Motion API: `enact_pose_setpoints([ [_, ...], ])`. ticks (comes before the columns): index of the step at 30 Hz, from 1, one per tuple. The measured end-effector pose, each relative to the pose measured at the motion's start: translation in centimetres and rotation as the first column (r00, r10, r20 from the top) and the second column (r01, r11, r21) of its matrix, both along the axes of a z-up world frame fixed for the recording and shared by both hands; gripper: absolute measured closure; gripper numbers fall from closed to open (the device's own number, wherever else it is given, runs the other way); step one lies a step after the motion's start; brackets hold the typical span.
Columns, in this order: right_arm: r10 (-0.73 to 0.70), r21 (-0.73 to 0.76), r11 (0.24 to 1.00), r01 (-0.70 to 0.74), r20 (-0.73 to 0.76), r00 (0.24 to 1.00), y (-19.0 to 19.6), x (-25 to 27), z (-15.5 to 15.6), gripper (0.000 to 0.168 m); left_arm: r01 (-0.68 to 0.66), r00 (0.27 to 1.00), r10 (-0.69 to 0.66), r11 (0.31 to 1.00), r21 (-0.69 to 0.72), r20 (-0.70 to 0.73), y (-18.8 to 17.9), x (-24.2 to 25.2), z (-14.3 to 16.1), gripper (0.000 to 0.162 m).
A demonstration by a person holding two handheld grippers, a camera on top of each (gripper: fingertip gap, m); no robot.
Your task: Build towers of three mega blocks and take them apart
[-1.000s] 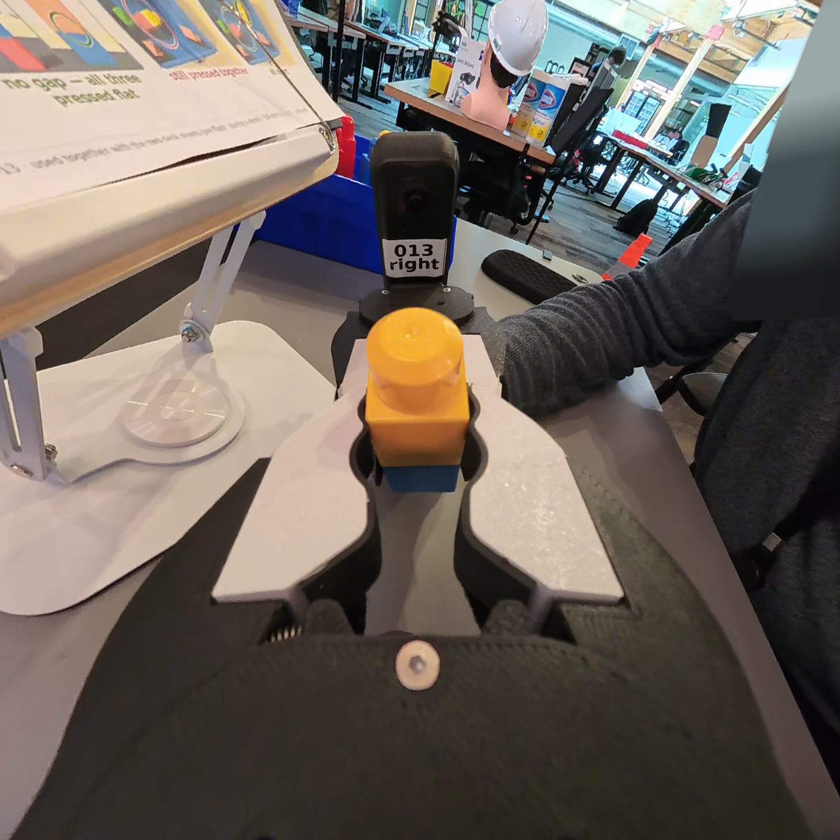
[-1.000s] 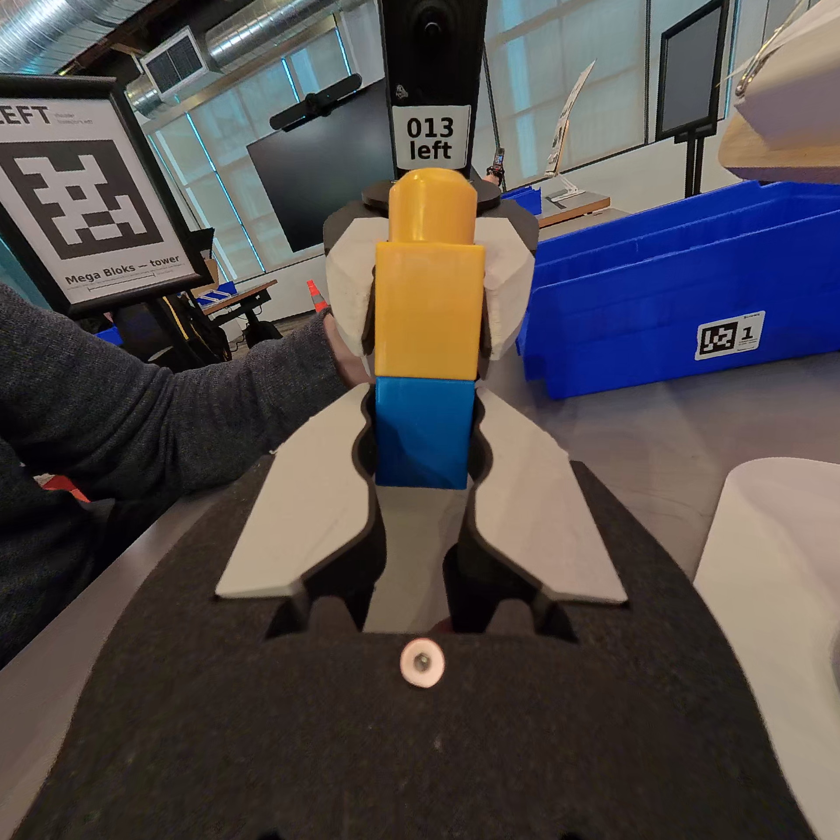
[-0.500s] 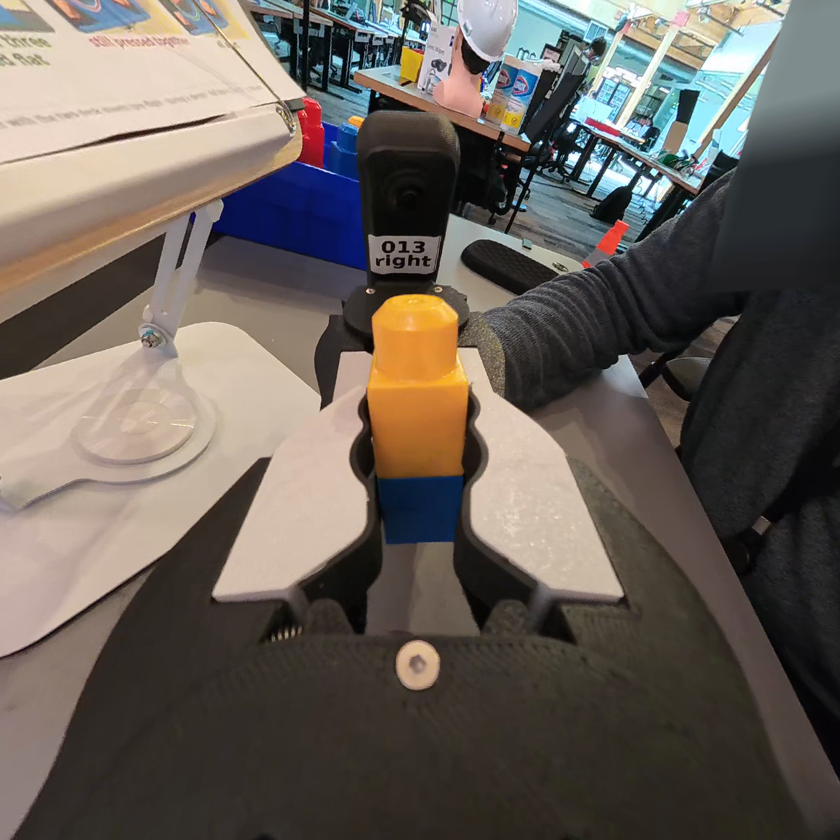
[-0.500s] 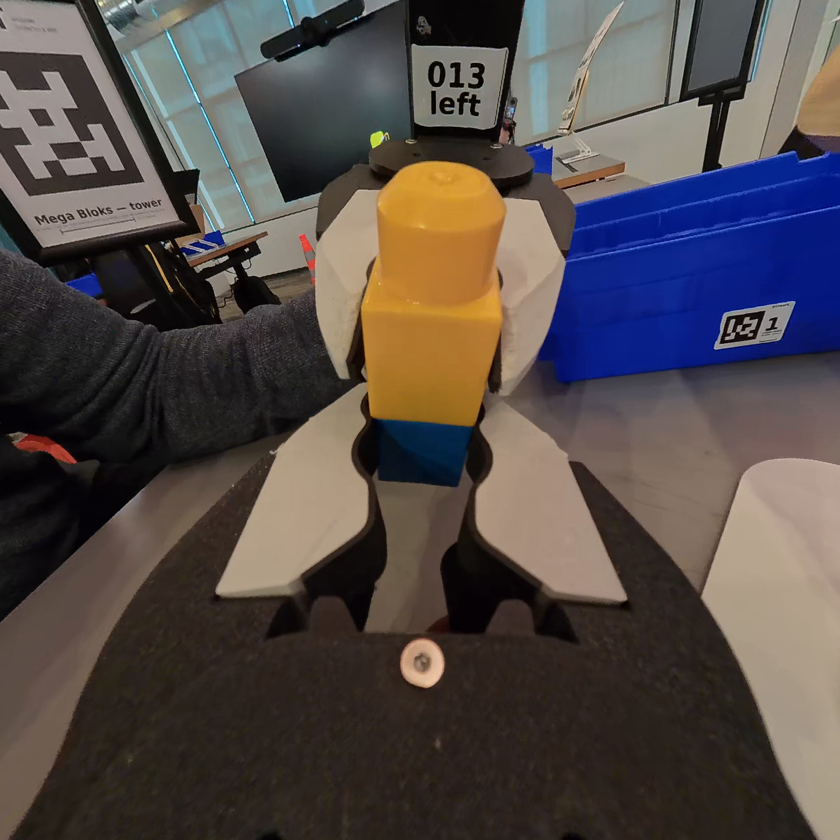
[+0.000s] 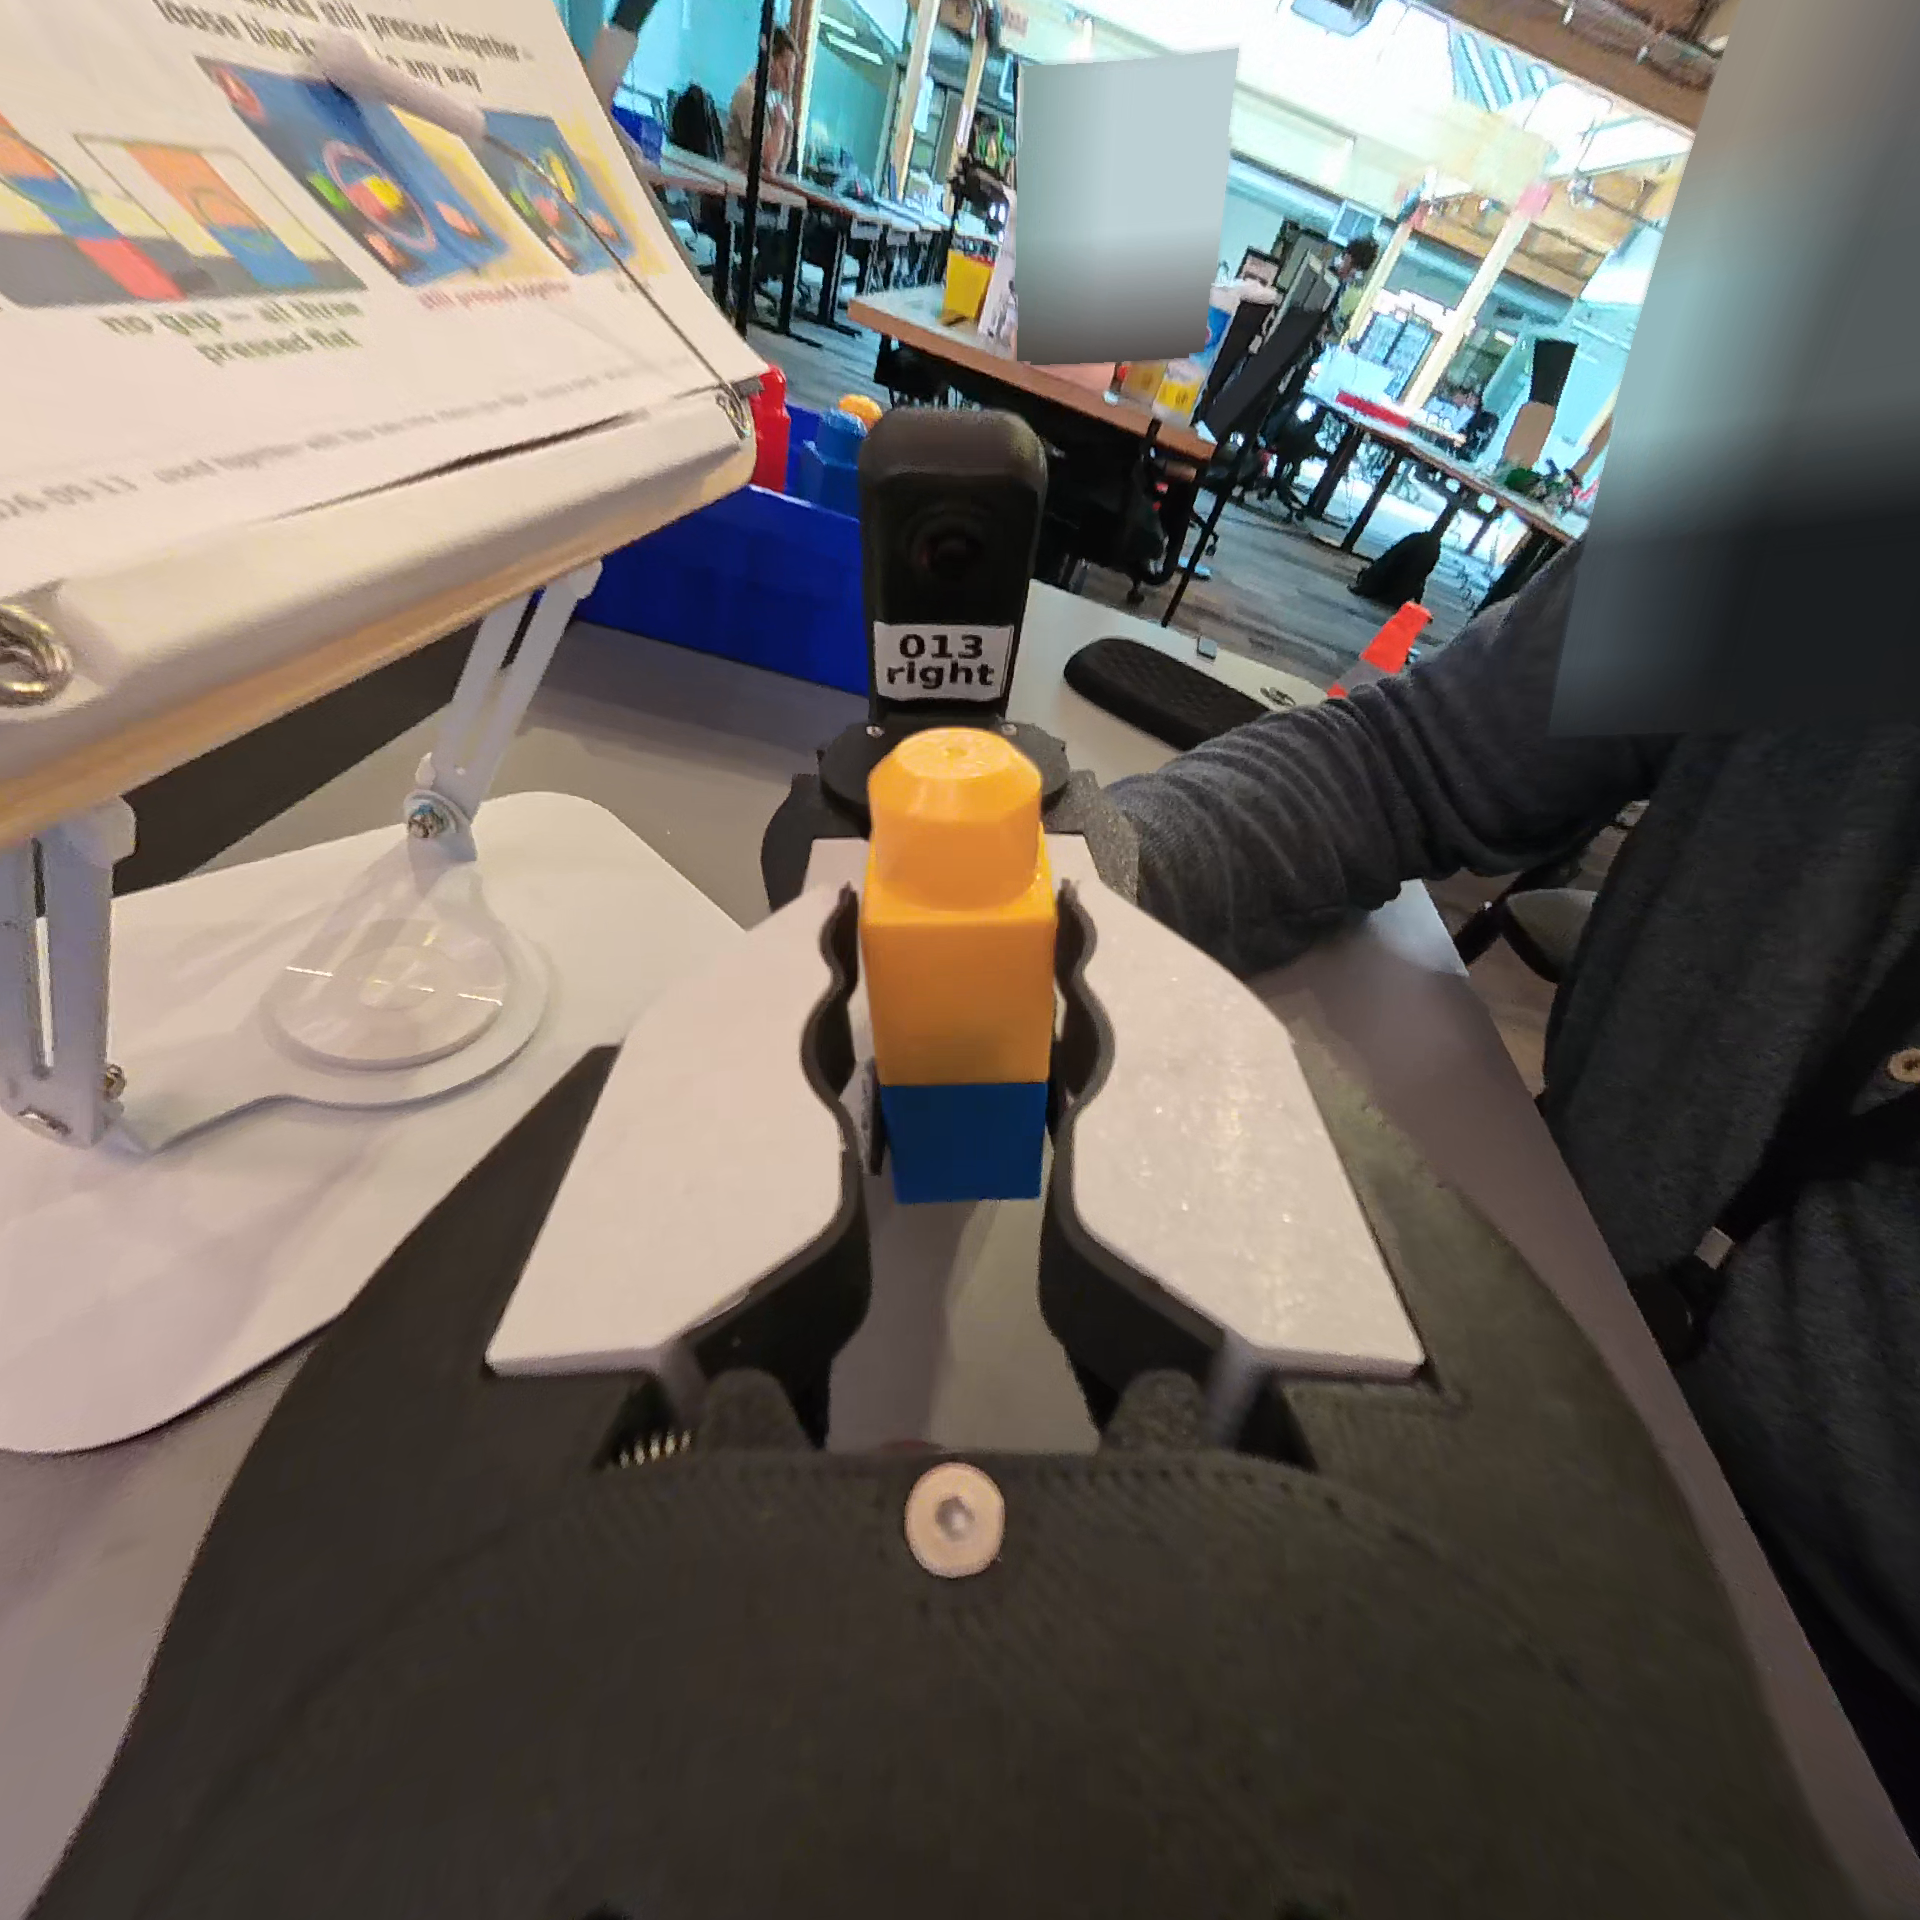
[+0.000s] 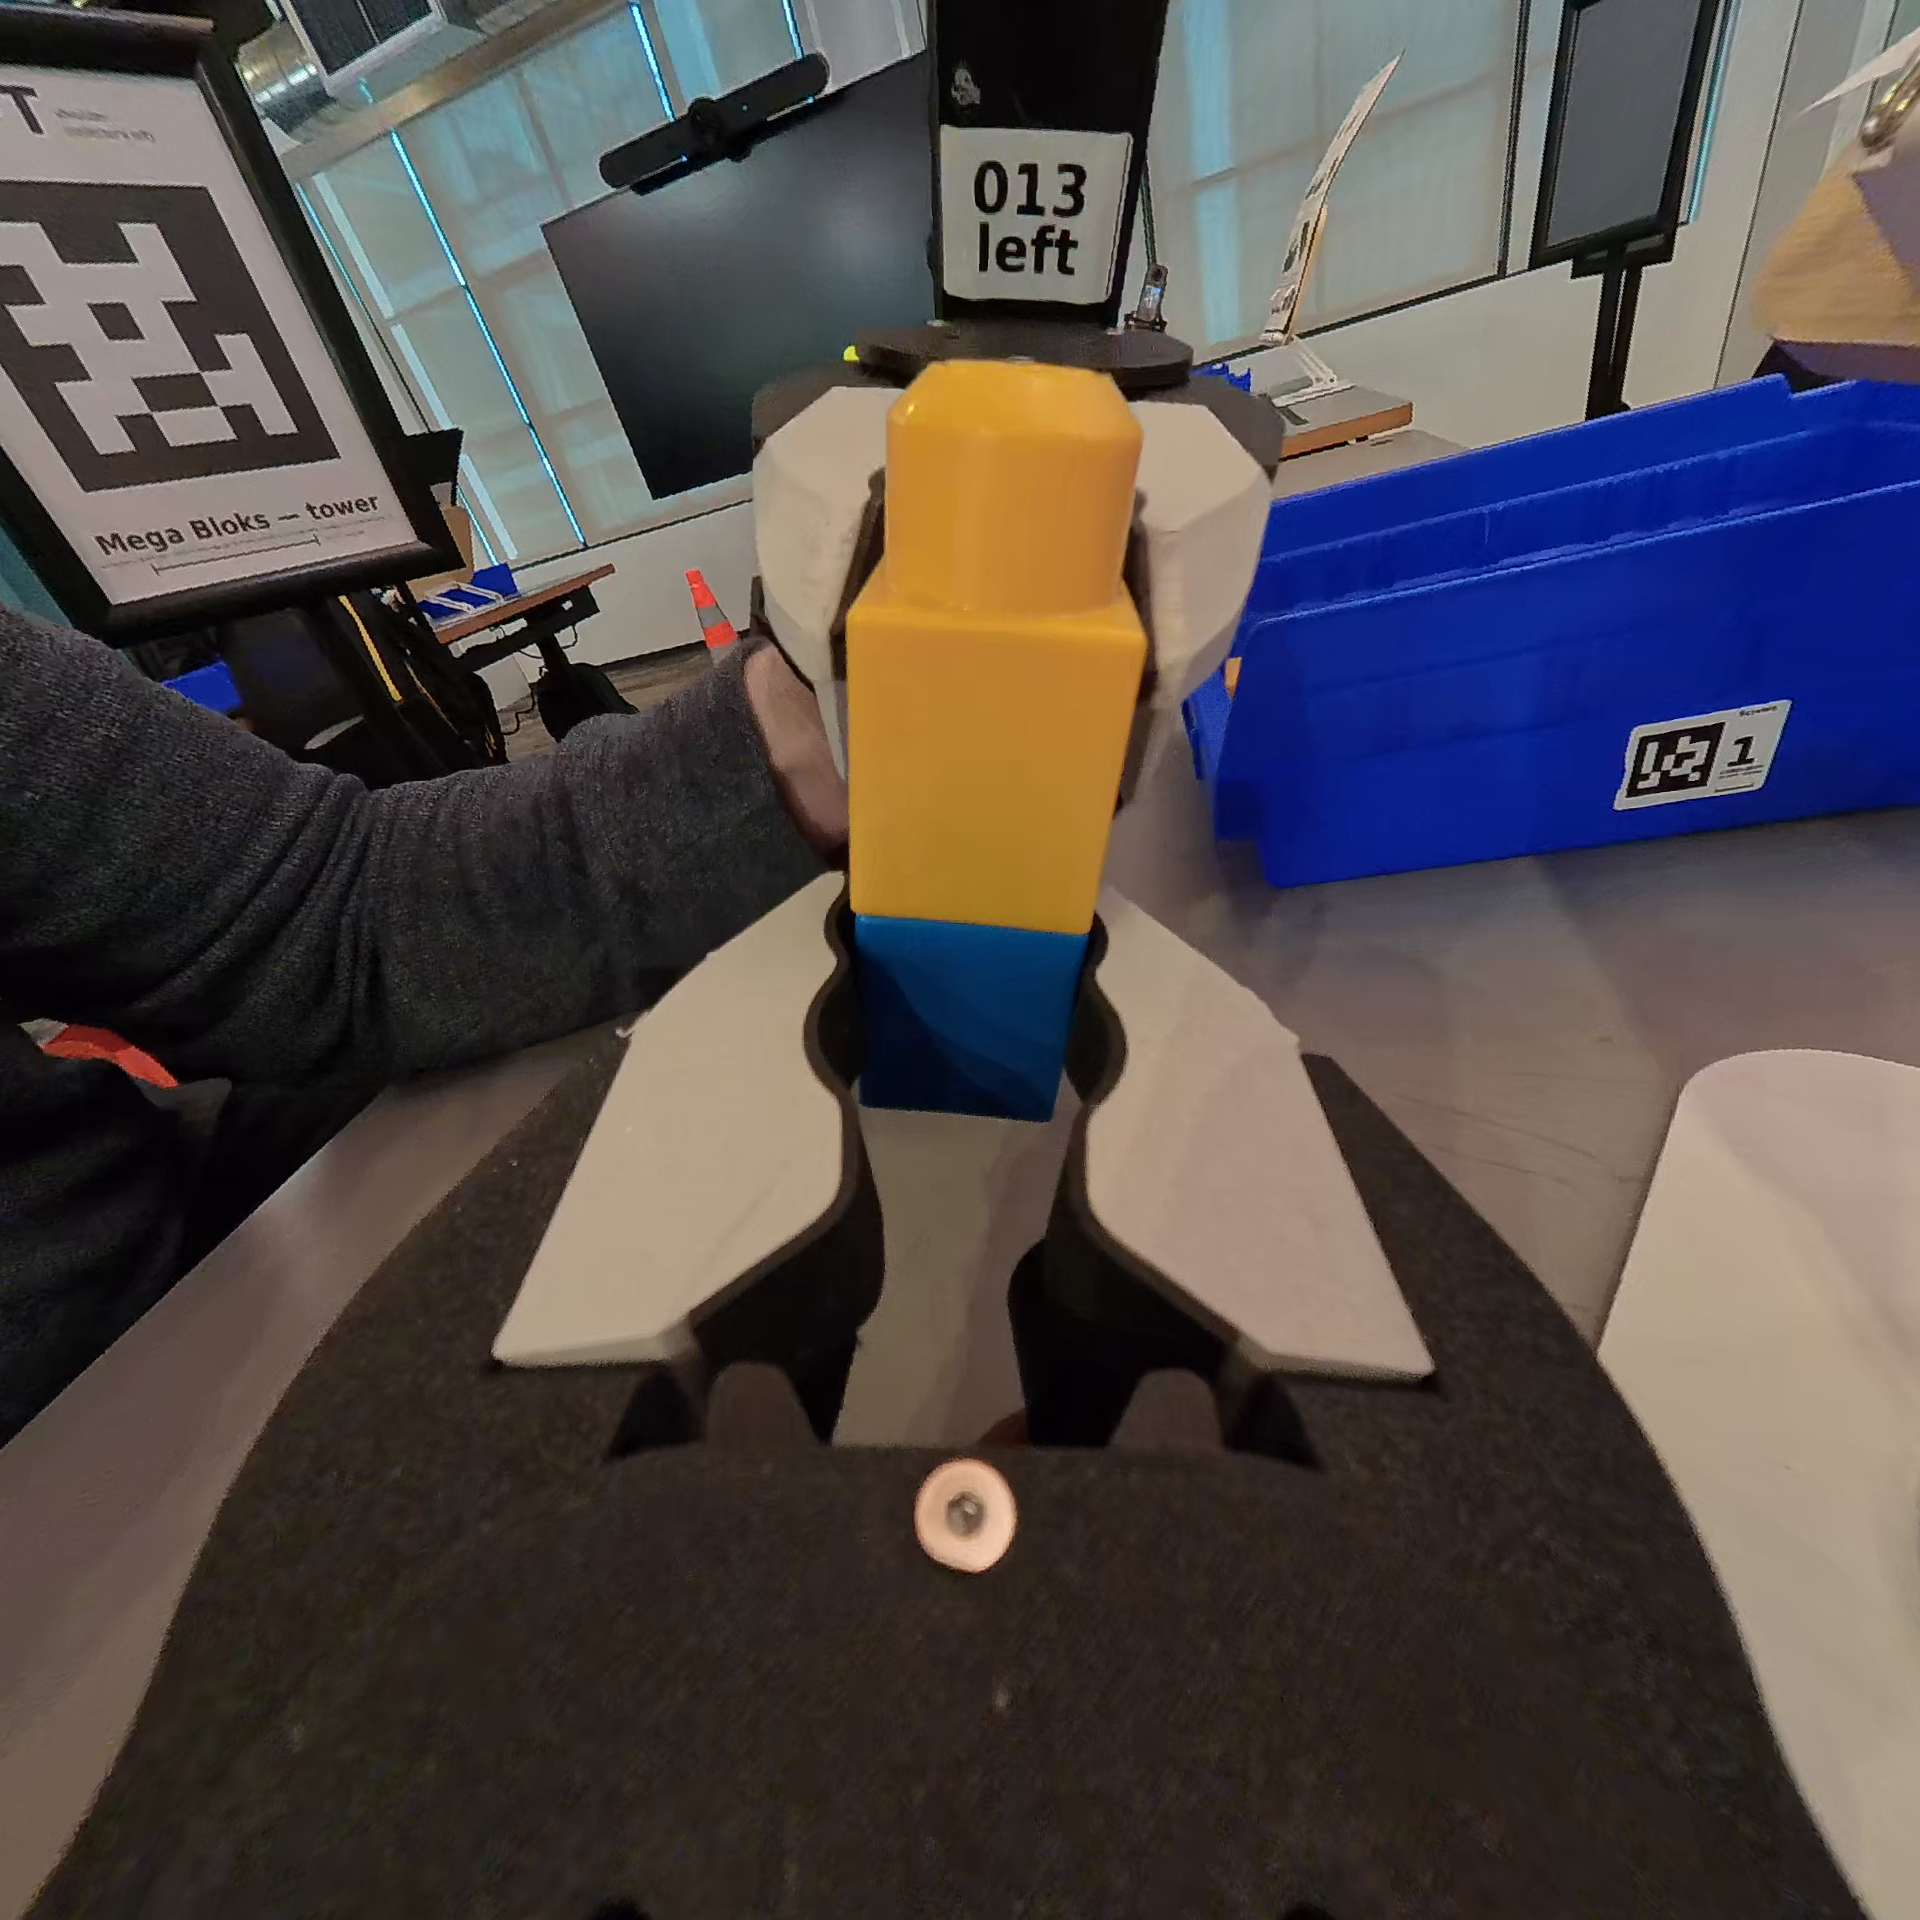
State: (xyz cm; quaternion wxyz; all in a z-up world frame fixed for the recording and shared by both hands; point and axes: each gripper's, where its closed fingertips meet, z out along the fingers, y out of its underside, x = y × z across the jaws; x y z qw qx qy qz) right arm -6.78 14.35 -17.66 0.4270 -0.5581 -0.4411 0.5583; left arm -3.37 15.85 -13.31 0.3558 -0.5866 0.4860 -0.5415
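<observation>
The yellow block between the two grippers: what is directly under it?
Under the yellow block sits a blue block, joined without visible gap and clamped by the right gripper. What lies below the blue block is hidden.

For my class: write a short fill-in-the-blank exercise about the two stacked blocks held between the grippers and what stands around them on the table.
1. The left gripper is shut on the ____ block.
2. The right gripper is shut on the ____ block.
3. The yellow block sits ____ the blue block.
4. The storage bin on the table is ____ in colour.

Missing words: yellow; blue; on top of; blue
</observation>
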Motion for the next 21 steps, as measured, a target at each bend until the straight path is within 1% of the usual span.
enact_pose_setpoints([
  [4,0.004,0.003,1.000,-0.004,0.000,1.000,-0.1,0.0,0.0,0.133,0.000,1.000,0.000,1.000,0.003,-0.022,-0.2,0.0,-0.1,0.127],
  [8,0.002,0.000,1.000,-0.002,-0.007,1.000,0.0,0.0,0.1,0.133,-0.036,0.998,0.037,0.999,0.024,-0.045,0.3,-0.9,0.3,0.127],
  [10,0.001,-0.001,1.000,-0.001,-0.002,1.000,0.0,0.0,0.0,0.133,-0.073,0.995,0.076,0.996,0.051,-0.061,0.7,-1.8,0.7,0.126],
  [12,0.004,0.007,1.000,-0.004,-0.001,1.000,-0.1,0.0,0.0,0.133,-0.143,0.985,0.151,0.986,0.084,-0.087,1.6,-3.0,1.1,0.132],
  [14,0.004,0.013,1.000,-0.004,0.006,1.000,-0.2,-0.1,0.0,0.133,-0.199,0.976,0.207,0.975,0.103,-0.071,2.2,-4.8,2.1,0.132],
  [15,0.004,0.016,1.000,-0.005,0.008,1.000,-0.2,-0.1,-0.1,0.133,-0.245,0.966,0.252,0.963,0.113,-0.057,2.8,-5.9,2.7,0.132],
  [17,0.003,0.015,1.000,-0.003,0.004,1.000,-0.2,-0.1,0.0,0.133,-0.374,0.922,0.384,0.917,0.138,-0.052,4.9,-8.7,3.4,0.132],
  [18,0.003,0.011,1.000,-0.003,0.001,1.000,-0.1,0.0,0.0,0.133,-0.435,0.893,0.446,0.888,0.148,-0.053,6.0,-10.2,3.6,0.131],
  [20,0.001,0.005,1.000,-0.001,-0.002,1.000,-0.1,0.0,0.0,0.133,-0.571,0.809,0.584,0.808,0.144,-0.070,8.7,-13.3,3.6,0.131],
  [21,0.001,0.005,1.000,-0.001,-0.003,1.000,-0.1,0.0,0.0,0.133,-0.609,0.782,0.620,0.783,0.129,-0.068,9.7,-14.5,3.7,0.130],
])
